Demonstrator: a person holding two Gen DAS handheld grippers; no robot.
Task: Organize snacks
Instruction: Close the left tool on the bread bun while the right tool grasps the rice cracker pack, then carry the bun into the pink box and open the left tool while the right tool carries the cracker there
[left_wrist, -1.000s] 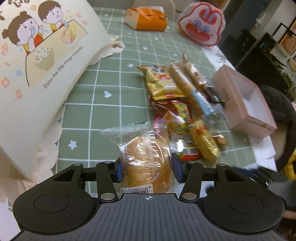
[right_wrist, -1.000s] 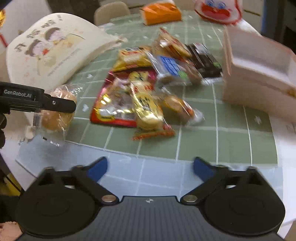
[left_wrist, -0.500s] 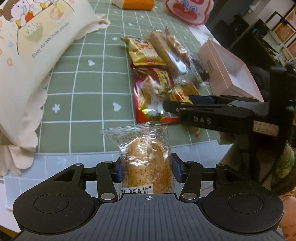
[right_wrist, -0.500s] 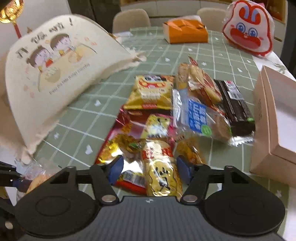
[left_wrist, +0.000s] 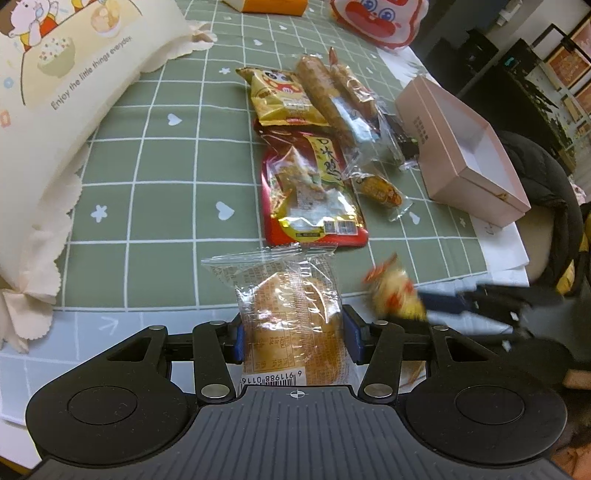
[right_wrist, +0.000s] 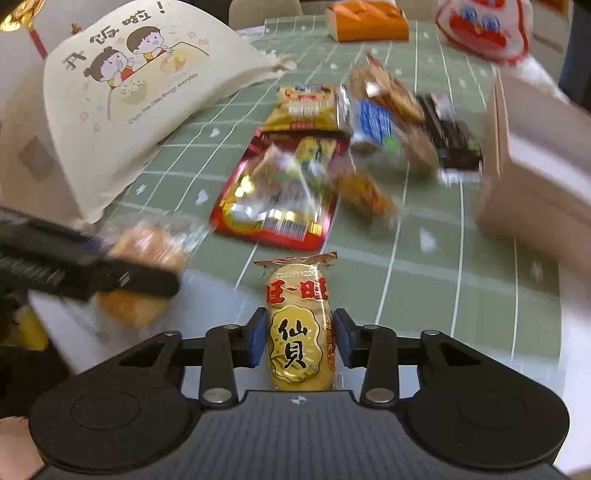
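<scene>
Between left tongs (left_wrist: 293, 338), round bun in crinkly clear wrapper (left_wrist: 291, 317)

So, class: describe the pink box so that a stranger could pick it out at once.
Start from the green checked tablecloth and the snack pile in its middle. On the far side of the pile from the cartoon bag stands the pink box, lidless, white within. It is the only rigid, plain thing beside crinkly wrappers.
</scene>
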